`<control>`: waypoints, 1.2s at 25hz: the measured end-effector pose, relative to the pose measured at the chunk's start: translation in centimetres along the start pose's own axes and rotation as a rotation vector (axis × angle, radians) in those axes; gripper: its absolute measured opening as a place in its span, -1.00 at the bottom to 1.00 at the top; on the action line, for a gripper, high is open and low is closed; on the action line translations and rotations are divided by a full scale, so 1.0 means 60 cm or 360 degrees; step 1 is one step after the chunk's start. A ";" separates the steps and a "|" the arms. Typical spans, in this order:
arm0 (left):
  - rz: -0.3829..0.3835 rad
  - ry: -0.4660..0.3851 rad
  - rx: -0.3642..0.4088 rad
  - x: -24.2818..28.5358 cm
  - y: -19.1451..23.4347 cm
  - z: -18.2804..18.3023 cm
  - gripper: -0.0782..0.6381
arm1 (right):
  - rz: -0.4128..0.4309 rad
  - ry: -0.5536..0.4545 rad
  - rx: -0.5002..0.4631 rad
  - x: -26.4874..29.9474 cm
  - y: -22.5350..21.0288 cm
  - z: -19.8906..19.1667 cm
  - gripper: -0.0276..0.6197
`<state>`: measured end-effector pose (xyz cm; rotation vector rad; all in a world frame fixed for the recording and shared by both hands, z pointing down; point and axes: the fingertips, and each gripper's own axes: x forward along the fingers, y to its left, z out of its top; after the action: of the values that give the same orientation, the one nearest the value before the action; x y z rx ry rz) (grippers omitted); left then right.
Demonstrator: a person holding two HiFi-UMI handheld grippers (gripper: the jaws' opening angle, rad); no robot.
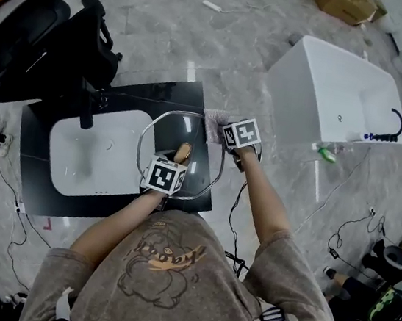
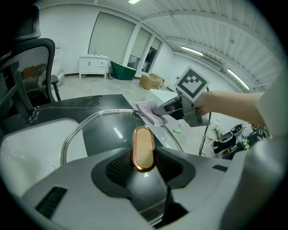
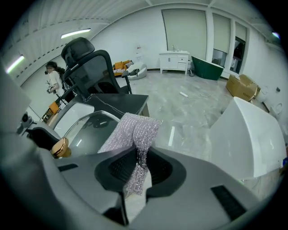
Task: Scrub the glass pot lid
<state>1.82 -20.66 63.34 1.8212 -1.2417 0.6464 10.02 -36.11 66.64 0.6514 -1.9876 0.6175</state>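
The glass pot lid (image 1: 202, 140) lies over the black countertop (image 1: 120, 100), its rim curving beside the white basin (image 1: 95, 150). Its gold knob (image 2: 143, 149) sits between the jaws of my left gripper (image 2: 143, 168), which is shut on it; the knob (image 1: 183, 152) also shows in the head view, just past the left gripper (image 1: 172, 168). My right gripper (image 3: 140, 173) is shut on a silvery scrubbing cloth (image 3: 135, 134). That cloth (image 2: 150, 111) rests at the lid's far right rim (image 2: 130, 112), where the right gripper (image 1: 229, 141) holds it.
A black office chair (image 1: 61, 44) stands at the countertop's far left. A black faucet (image 1: 86, 103) rises behind the basin. A white bathtub (image 1: 336, 93) stands to the right. Cables (image 1: 354, 229) trail over the grey floor.
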 end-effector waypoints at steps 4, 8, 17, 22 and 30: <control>0.0018 -0.0011 -0.0022 -0.001 0.000 0.003 -0.28 | 0.0016 0.0003 -0.0101 0.025 0.015 0.048 -0.65; 0.0029 -0.0033 -0.0024 -0.001 -0.001 0.005 -0.28 | 0.0026 0.0003 -0.0224 0.047 0.038 0.092 -0.65; 0.0041 -0.0056 -0.0062 0.010 -0.002 0.001 -0.28 | 0.0141 0.0010 -0.0543 0.095 0.128 0.160 -0.65; 0.0044 -0.0056 -0.0088 0.009 -0.003 0.002 -0.28 | 0.0267 -0.0001 -0.0763 0.114 0.204 0.177 -0.65; 0.0037 -0.0056 -0.0125 0.009 -0.006 0.005 -0.28 | 0.0437 0.0022 -0.1030 0.126 0.289 0.178 -0.65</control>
<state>2.35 -21.10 63.49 1.7628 -1.2954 0.5726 -11.24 -31.83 65.77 -0.0199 -2.1158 0.1060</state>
